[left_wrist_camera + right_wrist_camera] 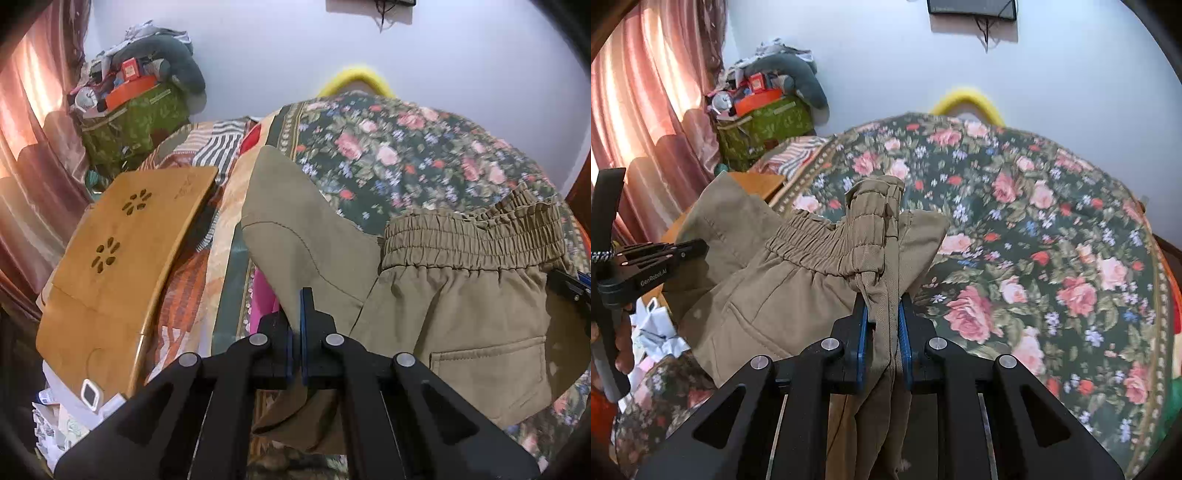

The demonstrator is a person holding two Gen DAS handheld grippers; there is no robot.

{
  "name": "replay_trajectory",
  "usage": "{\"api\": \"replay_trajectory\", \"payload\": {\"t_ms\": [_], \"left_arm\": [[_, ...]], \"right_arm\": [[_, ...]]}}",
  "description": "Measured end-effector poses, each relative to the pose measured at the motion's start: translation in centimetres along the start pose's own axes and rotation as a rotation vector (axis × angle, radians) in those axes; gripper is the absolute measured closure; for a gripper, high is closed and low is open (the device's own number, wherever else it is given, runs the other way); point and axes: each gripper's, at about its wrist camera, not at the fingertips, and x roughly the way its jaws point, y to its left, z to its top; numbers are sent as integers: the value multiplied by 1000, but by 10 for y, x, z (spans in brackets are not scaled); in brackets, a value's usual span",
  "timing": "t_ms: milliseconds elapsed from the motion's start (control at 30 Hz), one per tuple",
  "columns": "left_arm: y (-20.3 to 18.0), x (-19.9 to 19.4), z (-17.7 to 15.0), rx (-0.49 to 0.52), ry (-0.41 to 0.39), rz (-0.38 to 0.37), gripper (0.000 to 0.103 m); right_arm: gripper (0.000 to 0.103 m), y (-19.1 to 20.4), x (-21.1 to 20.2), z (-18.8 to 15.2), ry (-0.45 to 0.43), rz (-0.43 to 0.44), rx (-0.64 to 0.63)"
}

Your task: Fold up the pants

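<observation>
The soft khaki pants (798, 280) hang over the flowery green bedspread (1052, 258). The right gripper (882, 325) pinches the waistband edge. The left gripper (297, 325) pinches a leg edge. The bedspread lies open to the right.

I see the pants (768, 295) as matt khaki woven cloth, twill-ribbed at the seam, with a puckered elastic waistband (476, 236). My bed cover (1034, 229) looks like soft printed cotton, matt, in a rose pattern. The fingers (905, 332) carry blue ribbed plastic pads on matt black plastic links with shiny metal rivets (258, 339). At the bed's left edge I see a smooth, satin-finished wooden board (122, 266); the curtain (639, 110) has a silky sheen.
</observation>
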Motion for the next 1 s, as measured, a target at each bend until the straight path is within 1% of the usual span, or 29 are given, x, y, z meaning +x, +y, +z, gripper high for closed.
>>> {"api": "replay_trajectory", "payload": {"t_ms": [133,233,267,300,367,433,500,533,567,633,700,733,767,800,867,1000], "left_arm": [[3,31,-8,-11,42,13,100],[7,49,-16,-23,85,2,98],[7,53,-19,-15,97,7,97],[6,55,-22,-6,109,16,93],[7,60,-29,14,147,37,90],[9,59,-36,21,165,43,89],[14,55,-44,6,184,31,83],[17,52,-46,-4,190,24,82],[19,49,-49,-13,193,17,80],[22,35,-56,-17,193,16,79],[22,20,-60,-4,187,15,73],[21,4,-63,11,168,9,71],[20,-5,-63,20,153,6,66],[18,-25,-65,36,119,6,60],[16,-59,-67,52,59,-3,54],[11,-129,-69,73,-54,-30,54]], "right_arm": [[89,-1,21,-6,40,-3,1],[85,-2,24,-11,58,0,-9],[82,-2,23,-13,64,-1,-11],[76,-3,22,-15,71,-2,-12],[74,-6,13,-19,69,-2,-5],[74,-9,2,-24,72,12,10],[70,-11,-7,-28,69,16,11],[69,-11,-13,-31,65,15,5],[65,-11,-21,-34,59,12,-1],[62,-10,-38,-40,46,7,-17],[62,-8,-51,-42,28,3,-30],[62,-6,-60,-43,15,-2,-37],[62,-3,-70,-44,-4,-6,-44],[62,0,-82,-44,-28,-4,-48],[62,5,-103,-43,-73,10,-48],[62,26,-154,-40,-187,24,-69]]}}
